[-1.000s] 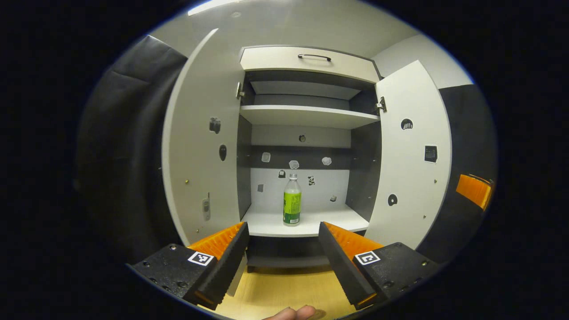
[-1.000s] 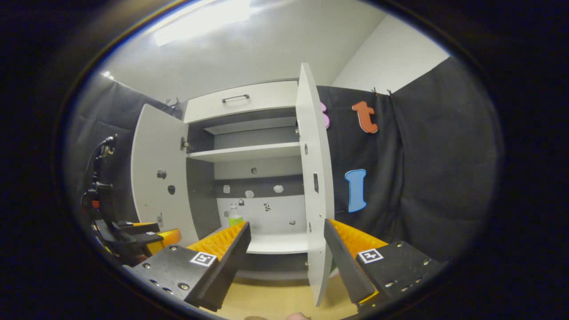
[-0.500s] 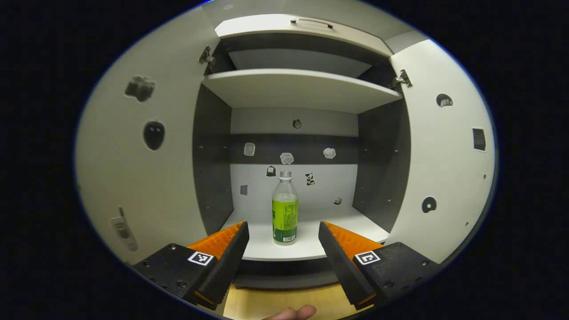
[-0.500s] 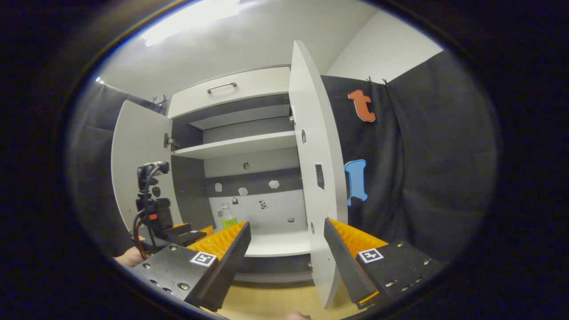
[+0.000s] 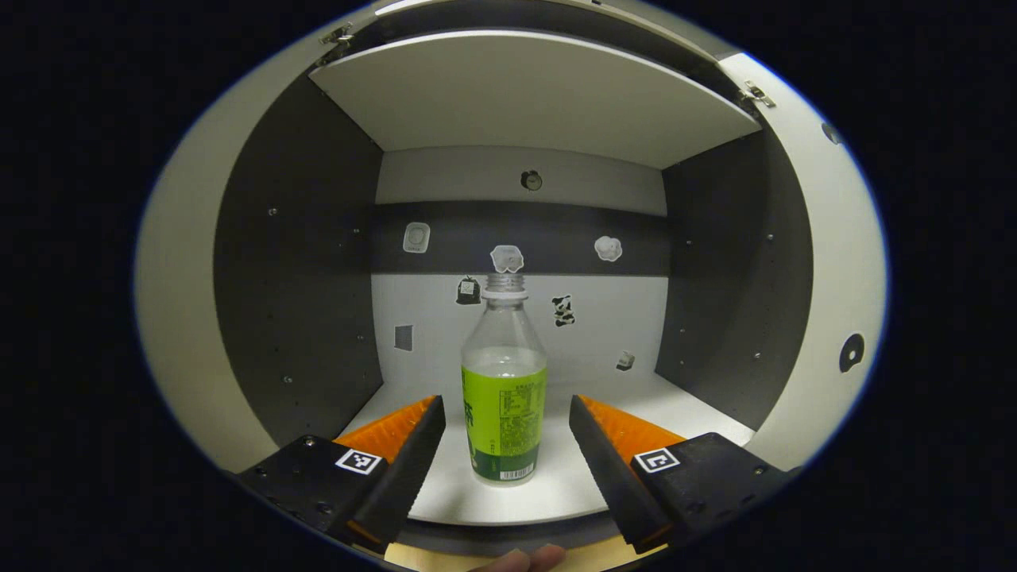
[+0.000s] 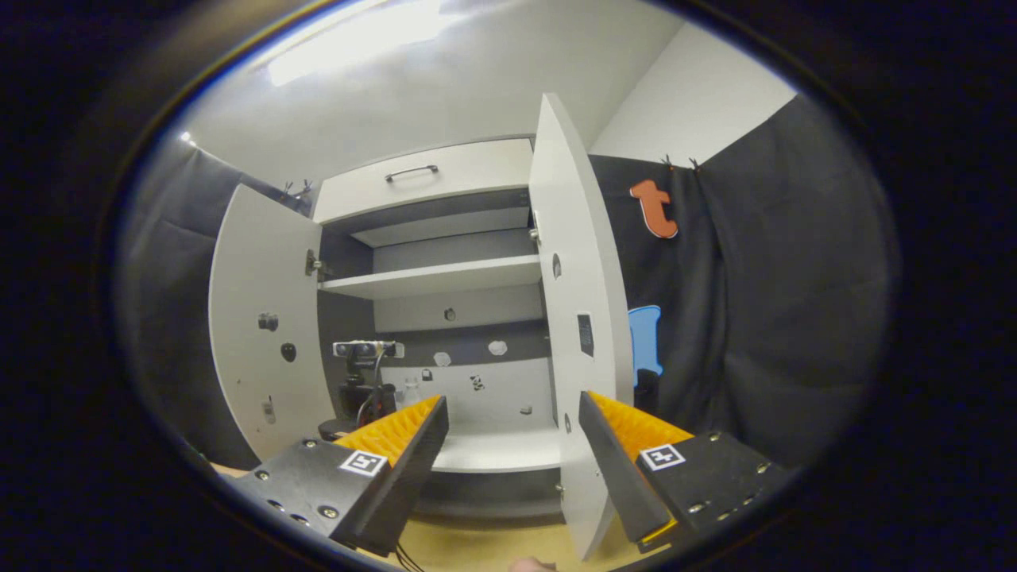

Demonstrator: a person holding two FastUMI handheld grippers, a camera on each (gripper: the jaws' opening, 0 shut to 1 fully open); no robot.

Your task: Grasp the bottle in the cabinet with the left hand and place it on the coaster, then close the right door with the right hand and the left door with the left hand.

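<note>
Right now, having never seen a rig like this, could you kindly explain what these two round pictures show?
A person holds a hand-held gripper in each hand, and each carries a camera looking along its own two fingers. In the left gripper view, the left hand-held gripper is open, its fingers on either side of an upright bottle on the cabinet's lower shelf; nothing is held yet. In the right gripper view, the right hand-held gripper is open and empty, facing the cabinet with the left door and right door open.
</note>
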